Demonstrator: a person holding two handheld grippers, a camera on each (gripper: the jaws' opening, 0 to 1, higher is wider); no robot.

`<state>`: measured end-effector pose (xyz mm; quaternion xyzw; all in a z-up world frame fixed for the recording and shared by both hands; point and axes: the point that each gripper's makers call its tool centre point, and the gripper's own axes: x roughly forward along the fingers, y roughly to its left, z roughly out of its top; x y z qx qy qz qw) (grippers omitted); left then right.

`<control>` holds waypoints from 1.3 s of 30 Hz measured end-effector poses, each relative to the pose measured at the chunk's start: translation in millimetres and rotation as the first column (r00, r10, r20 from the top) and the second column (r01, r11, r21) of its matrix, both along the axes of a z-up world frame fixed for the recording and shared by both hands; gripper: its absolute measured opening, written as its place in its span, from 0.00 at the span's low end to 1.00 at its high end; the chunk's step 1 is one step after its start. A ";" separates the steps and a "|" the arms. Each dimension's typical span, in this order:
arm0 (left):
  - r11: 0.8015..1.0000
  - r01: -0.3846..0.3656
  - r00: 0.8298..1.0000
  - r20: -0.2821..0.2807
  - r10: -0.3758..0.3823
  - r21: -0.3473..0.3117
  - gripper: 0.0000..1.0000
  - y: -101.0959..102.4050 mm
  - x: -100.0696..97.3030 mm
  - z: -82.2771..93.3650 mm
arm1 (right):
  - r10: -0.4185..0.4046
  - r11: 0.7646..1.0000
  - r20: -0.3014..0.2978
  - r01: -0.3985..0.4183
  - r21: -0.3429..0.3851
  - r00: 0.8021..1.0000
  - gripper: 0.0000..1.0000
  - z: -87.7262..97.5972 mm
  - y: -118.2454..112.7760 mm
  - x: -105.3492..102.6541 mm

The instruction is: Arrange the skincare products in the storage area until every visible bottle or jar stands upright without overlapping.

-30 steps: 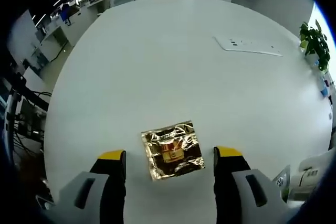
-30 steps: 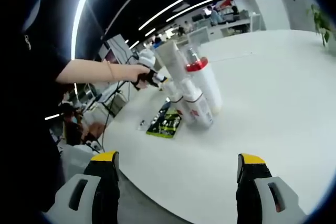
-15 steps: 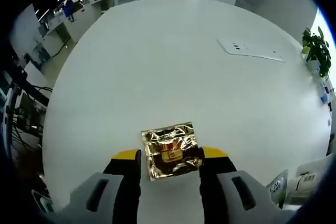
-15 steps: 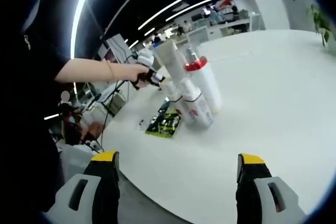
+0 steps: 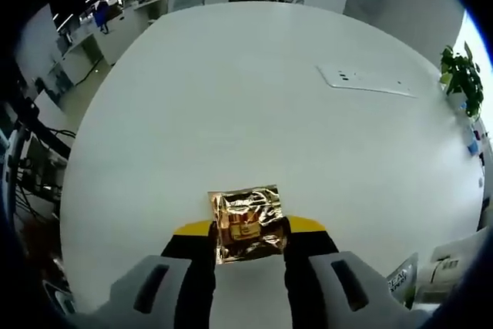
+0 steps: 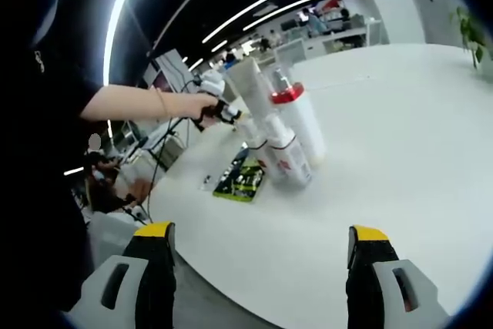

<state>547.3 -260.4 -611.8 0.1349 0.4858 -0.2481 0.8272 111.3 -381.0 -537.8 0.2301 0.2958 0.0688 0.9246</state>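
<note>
In the left gripper view a shiny gold foil sachet lies on the white table, and my left gripper is shut on its two sides with the yellow-tipped fingers pressed against it. White tubes peek in at the lower right. In the right gripper view a cluster of white bottles and tubes, one with a red cap, stands upright on the table. A green sachet lies flat beside them. My right gripper hangs open well short of them, nothing between its fingers.
A white power strip panel sits flush in the table farther off. A potted plant stands at the table's right edge. In the right gripper view a person's arm reaches in from the left, holding the other gripper's handle behind the bottles.
My left gripper's fingers have closed from wide apart onto the gold sachet. The right gripper and the bottle cluster have stayed still.
</note>
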 end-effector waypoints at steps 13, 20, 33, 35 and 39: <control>1.000 -0.005 1.000 -0.001 0.005 -0.004 0.27 3.3 -20.8 12.7 | 0.009 1.000 0.002 -0.009 -0.003 1.000 0.97 0.9 1.4 0.2; 1.000 -0.009 1.000 0.000 0.009 -0.010 0.26 5.2 -24.1 17.3 | 0.014 1.000 0.011 -0.014 -0.009 1.000 0.96 3.3 2.5 0.9; 0.999 -0.020 1.000 -0.010 0.020 -0.030 0.26 10.6 -40.4 31.0 | 0.027 0.999 0.029 -0.026 -0.025 0.999 0.96 7.4 4.7 2.4; 0.999 -0.018 1.000 -0.009 0.018 -0.035 0.26 11.5 -47.6 37.7 | 0.032 0.999 0.031 -0.031 -0.028 0.999 0.96 6.4 4.7 2.4; 0.999 -0.023 1.000 -0.015 0.022 -0.046 0.26 12.7 -59.5 41.3 | 0.039 0.999 0.037 -0.037 -0.032 0.999 0.96 7.0 4.2 2.6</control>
